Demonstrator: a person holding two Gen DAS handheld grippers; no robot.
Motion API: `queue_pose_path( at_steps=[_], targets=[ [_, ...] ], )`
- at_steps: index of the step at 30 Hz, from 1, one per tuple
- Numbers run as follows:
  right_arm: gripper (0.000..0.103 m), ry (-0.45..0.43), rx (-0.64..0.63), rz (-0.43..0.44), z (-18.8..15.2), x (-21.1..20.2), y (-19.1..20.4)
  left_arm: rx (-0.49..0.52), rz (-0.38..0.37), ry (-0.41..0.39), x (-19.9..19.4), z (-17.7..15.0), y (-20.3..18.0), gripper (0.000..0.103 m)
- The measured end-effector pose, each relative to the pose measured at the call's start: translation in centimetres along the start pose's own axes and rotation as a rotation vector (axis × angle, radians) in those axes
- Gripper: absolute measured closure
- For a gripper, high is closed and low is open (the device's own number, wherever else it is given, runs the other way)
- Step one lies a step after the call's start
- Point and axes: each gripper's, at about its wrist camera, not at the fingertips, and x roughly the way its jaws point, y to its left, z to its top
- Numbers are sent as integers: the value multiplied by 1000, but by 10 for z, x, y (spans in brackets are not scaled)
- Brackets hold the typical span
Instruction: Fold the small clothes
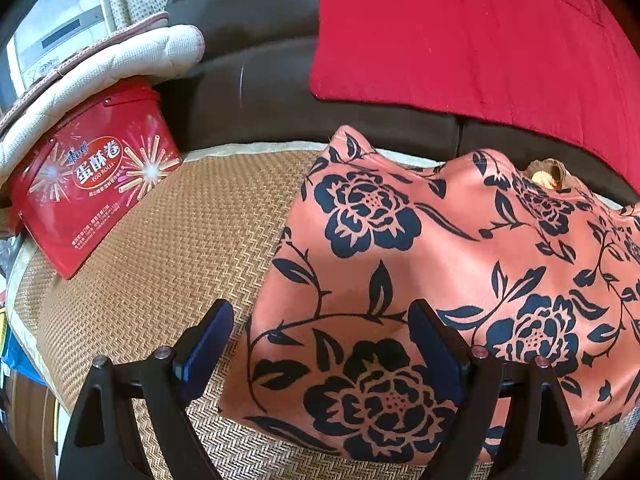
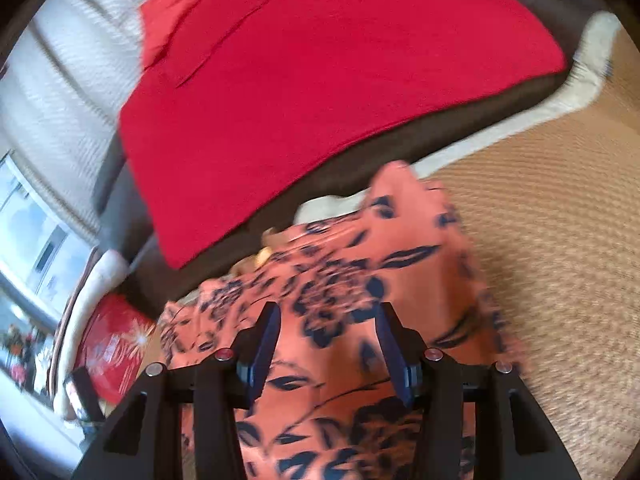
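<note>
A small salmon-pink garment with a dark blue flower print (image 1: 440, 264) lies on a woven straw mat (image 1: 152, 280). My left gripper (image 1: 320, 316) is open above the garment's left edge, one finger over the mat, the other over the cloth, holding nothing. In the blurred right wrist view, the same garment (image 2: 360, 300) lies under my right gripper (image 2: 326, 320), which is open with the cloth showing between its blue pads (image 2: 264, 344).
A red egg-roll tin (image 1: 92, 188) leans at the mat's left edge under a cream padded cushion (image 1: 120, 60). A red cushion (image 1: 480, 32) rests on the dark brown sofa back (image 1: 248, 80); it also shows in the right wrist view (image 2: 320, 72). Bare mat (image 2: 560, 240) lies to the garment's right.
</note>
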Motion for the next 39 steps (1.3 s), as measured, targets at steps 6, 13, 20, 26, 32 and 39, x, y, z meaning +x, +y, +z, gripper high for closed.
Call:
queue_pose_path(
  at_steps=[6,13,20,26,32,39],
  targets=[
    [50,81,-97,31,-17,24,39,19,2,-28,-6,0,-8,14],
    [49,115,-134,66,-31,36,62,30,4,-61,-11,-2,-19,14],
    [49,94,-92,77,-31,46,67,-2,-10,-45,2,6,-30,14],
    [49,78,-52,68,-21,67,65,-21,-17,36,33,20,-40,14],
    [47,119,-82,30,-20,83,68,-34,-15,70,41,25,-43,10],
    [47,78,-75,67,-16,62,68,-70,-35,13,22,27,-27,10]
  ],
)
